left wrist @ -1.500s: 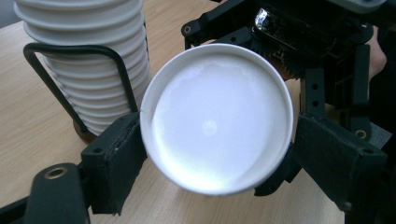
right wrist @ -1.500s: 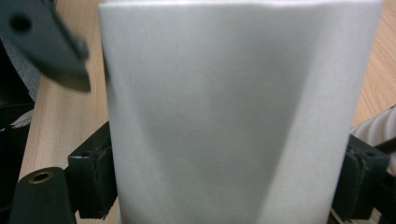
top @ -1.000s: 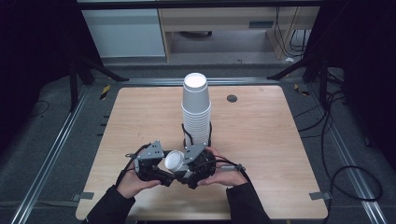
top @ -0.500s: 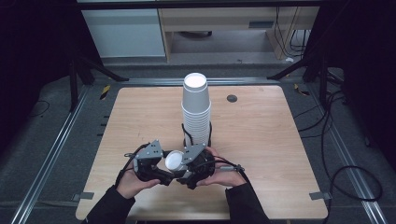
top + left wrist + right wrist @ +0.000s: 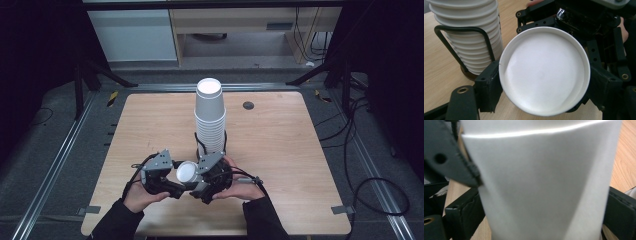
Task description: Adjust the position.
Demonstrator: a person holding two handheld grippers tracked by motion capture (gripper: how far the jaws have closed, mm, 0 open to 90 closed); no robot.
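Both my grippers, left and right, pinch one cup between closed fingers near the stack. Next, I judge: one lets go.

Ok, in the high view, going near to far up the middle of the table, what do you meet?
The person's hands with the two tools, left tool and right tool, holding a single white cup → the tall stack of white cups → a small dark round spot near the table's far edge.
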